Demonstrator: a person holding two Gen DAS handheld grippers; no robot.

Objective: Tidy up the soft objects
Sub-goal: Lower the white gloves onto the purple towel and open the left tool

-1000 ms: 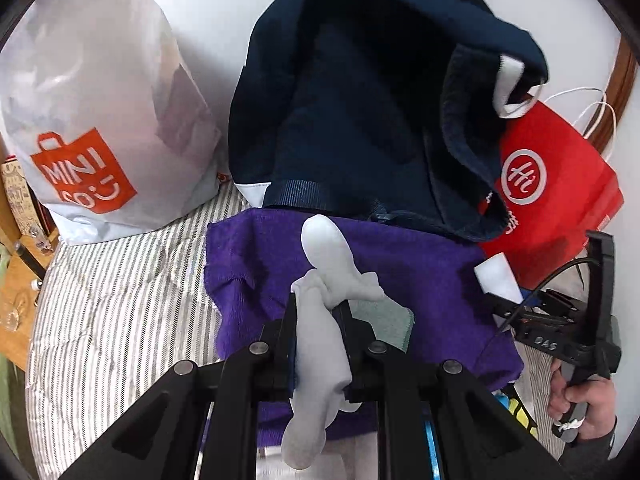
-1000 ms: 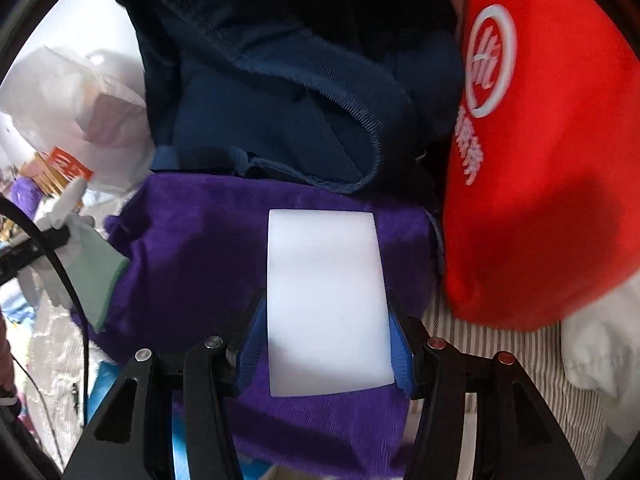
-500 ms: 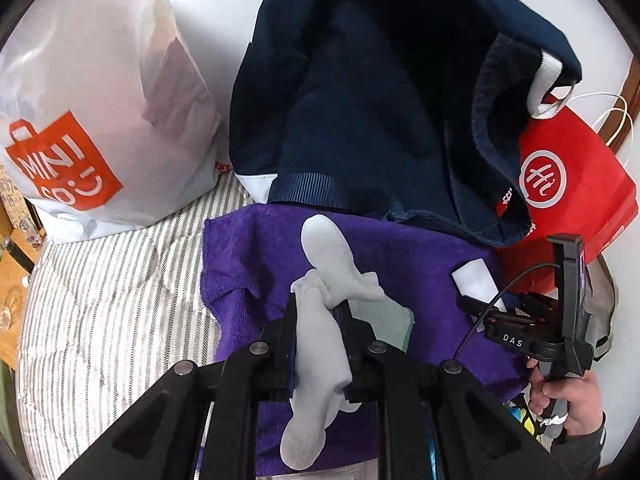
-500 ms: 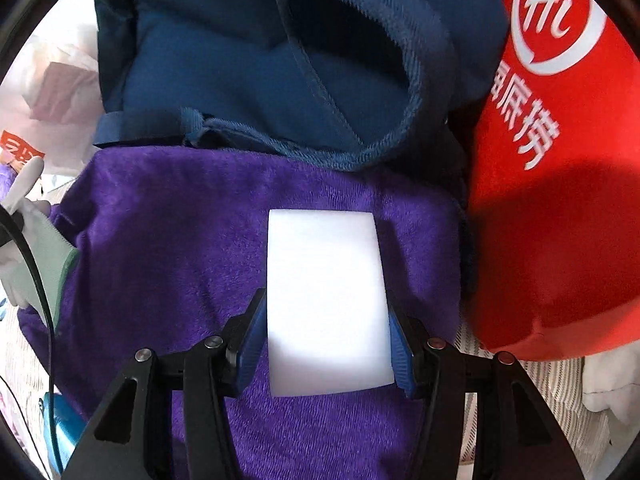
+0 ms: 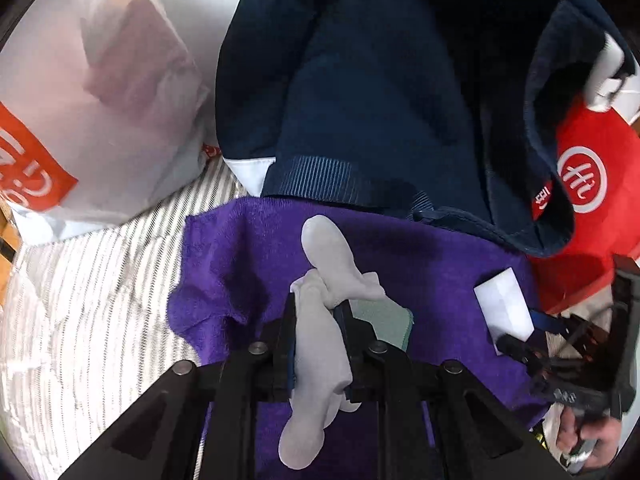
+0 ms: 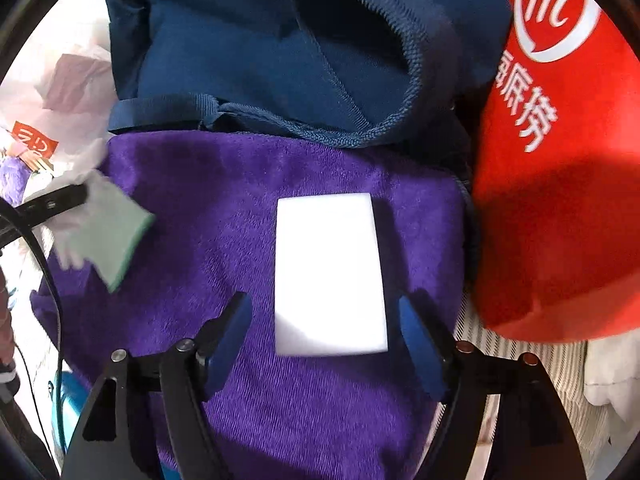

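A purple towel (image 6: 224, 208) (image 5: 440, 256) lies spread on the striped bed. On it rests a white foam block (image 6: 330, 274) (image 5: 502, 304). My right gripper (image 6: 326, 330) straddles the block with its jaws opening, and the blue pads stand clear of the block's sides. My left gripper (image 5: 316, 320) is shut on a pale grey soft toy (image 5: 320, 320), which hangs above the towel. Under the toy a green sponge (image 5: 384, 318) (image 6: 108, 236) lies on the towel. My left gripper (image 6: 56, 202) also shows at the left edge of the right wrist view.
A navy garment (image 5: 380, 100) (image 6: 280, 52) is heaped behind the towel. A red bag (image 6: 560, 160) (image 5: 592, 200) stands to the right, a white shopping bag (image 5: 92, 100) to the left. Striped bedding (image 5: 92, 320) lies around. A hand (image 5: 588, 440) holds the right gripper.
My right gripper's jaws have parted and let go of the white block, which now lies on the towel. My left gripper with the toy has moved lower and closer to the towel.
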